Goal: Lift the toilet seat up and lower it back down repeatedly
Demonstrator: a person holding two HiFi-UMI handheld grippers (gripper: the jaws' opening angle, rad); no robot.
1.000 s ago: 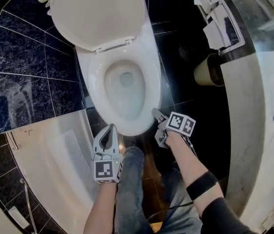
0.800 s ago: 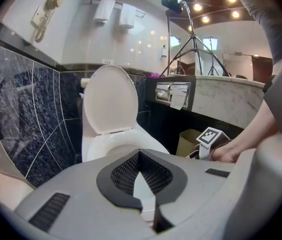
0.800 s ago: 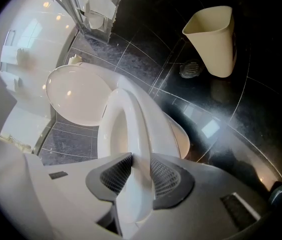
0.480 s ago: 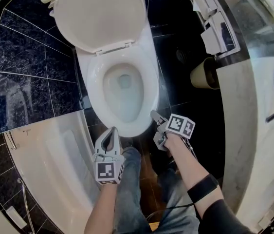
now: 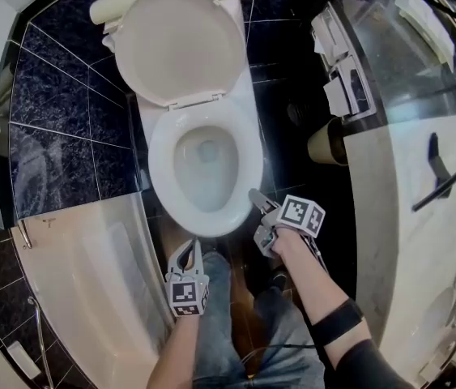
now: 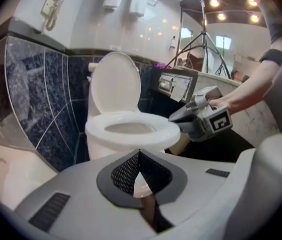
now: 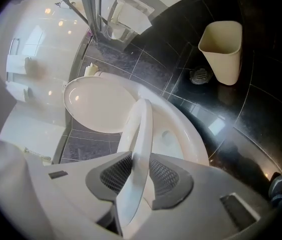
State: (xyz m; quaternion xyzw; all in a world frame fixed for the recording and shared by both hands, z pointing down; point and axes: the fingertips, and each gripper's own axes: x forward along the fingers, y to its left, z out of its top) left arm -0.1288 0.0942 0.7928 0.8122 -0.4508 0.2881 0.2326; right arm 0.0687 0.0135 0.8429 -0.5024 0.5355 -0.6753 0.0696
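Your right gripper [image 5: 257, 198] is pinching the toilet seat [image 5: 161, 167] at its front-right rim, its fingers just easing slightly wider. The seat's long axis is running from the hinge toward you, its front lifting off the bowl [image 7: 183, 134]. Your left gripper's [image 5: 188, 248] fingers are pressing together, holding nothing.

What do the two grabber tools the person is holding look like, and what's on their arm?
Each hand-held gripper, the left and the right, is light grey plastic with two curved jaws that narrow to a tip. The jaws are lined with dark, mesh-textured pads. Each has a white cube printed with black square markers. The right forearm wears a black band, with a dark sleeve further up.
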